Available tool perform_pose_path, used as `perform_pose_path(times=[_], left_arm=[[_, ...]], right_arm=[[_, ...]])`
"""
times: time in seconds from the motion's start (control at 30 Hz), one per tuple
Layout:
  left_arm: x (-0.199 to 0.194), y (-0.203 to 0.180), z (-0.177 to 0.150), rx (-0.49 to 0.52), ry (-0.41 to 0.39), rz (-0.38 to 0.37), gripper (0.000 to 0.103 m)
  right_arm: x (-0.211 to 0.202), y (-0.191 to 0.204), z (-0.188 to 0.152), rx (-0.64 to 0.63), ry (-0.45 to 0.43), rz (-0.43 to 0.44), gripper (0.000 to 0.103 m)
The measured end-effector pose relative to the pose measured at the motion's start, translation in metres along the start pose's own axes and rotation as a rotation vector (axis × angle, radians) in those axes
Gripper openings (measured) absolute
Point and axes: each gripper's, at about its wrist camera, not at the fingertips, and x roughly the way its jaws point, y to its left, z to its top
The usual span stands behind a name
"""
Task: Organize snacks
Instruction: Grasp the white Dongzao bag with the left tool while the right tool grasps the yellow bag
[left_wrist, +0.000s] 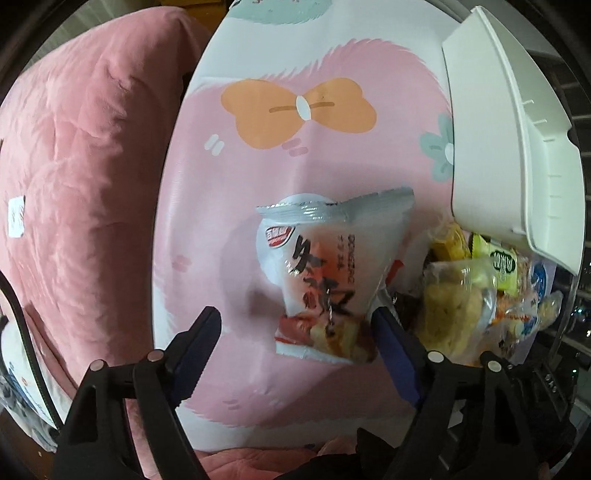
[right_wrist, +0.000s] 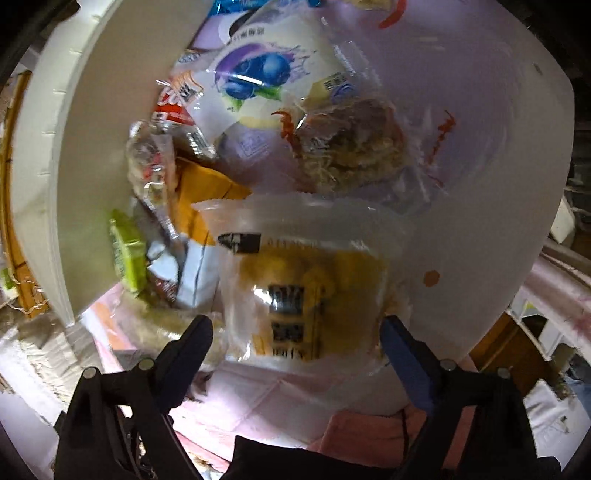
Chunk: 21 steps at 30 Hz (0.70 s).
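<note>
Both grippers point down, jaws spread — left gripper (left_wrist: 295, 325) straddling white packet (left_wrist: 321, 273), apparently unpinched; right gripper (right_wrist: 297, 332) over yellow packet (right_wrist: 306, 291).

White snack packet (left_wrist: 317, 273), "DONGFANG" lettering

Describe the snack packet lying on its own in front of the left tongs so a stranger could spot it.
Start at the pink table cover with the orange bow. Below the bow, left of the snack pile beside the white bin, lies the white packet. Only it lies apart, with bold black brush characters.
</note>
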Motion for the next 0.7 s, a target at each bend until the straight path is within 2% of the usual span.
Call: perform_pose_path(times=[0.2,0.27,0.3,0.57,0.7], left_arm=[[0.010,-0.008,0.009,-0.006,-0.004,-0.024,0.069],[0.013,-0.012,0.011,-0.003,-0.005,-0.022,0.058],[0.014,-0.015,0.012,-0.003,-0.003,-0.022,0.056],[0.009,-0.018,0.005,-0.015,-0.021,-0.014,0.044],[-0.003,-0.013,-0.005,-0.001,-0.046,-0.027,0.041]], right_arm=[[0.015,0.017,0.015,-0.016,0.028,-0.052,0.088],[0.021,0.018,0.022,-0.013,0.035,-0.053,0.087],[0.023,0.016,0.026,-0.012,0.035,-0.056,0.087],[0.028,0.012,0.041,-0.021,0.022,-0.035,0.073],[0.023,0.010,0.035,-0.038,-0.002,-0.024,0.067]])
